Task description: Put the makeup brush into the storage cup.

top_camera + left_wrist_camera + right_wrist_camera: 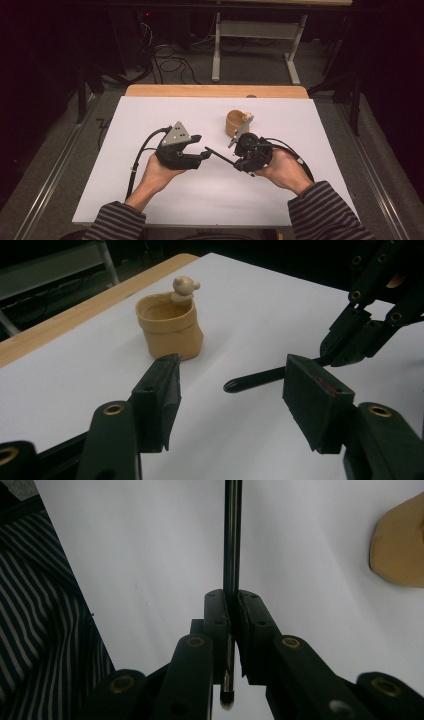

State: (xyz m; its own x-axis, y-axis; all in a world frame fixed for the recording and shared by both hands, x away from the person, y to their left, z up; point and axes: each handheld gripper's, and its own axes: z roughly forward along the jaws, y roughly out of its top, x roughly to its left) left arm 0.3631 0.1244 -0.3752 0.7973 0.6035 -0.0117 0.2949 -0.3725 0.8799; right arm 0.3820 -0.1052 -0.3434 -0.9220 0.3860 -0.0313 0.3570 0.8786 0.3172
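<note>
You've got a tan cup (236, 123) w/ pale cream figure (184, 287) on its rim, white table cover (150, 190), light wood table edge (200, 90). Your sleeves (327, 212): dark grey/black stripes. Both grippers, left (204, 148) & right (234, 161), black; rod (232, 540) black, glossy.

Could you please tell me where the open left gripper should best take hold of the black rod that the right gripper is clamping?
Probably its free rounded end: the left gripper already faces it, jaws open either side. Close across the thin shaft; the right gripper covers the other end.

thin black rod (219, 155) held level above the white table, pinched at one end.
</note>
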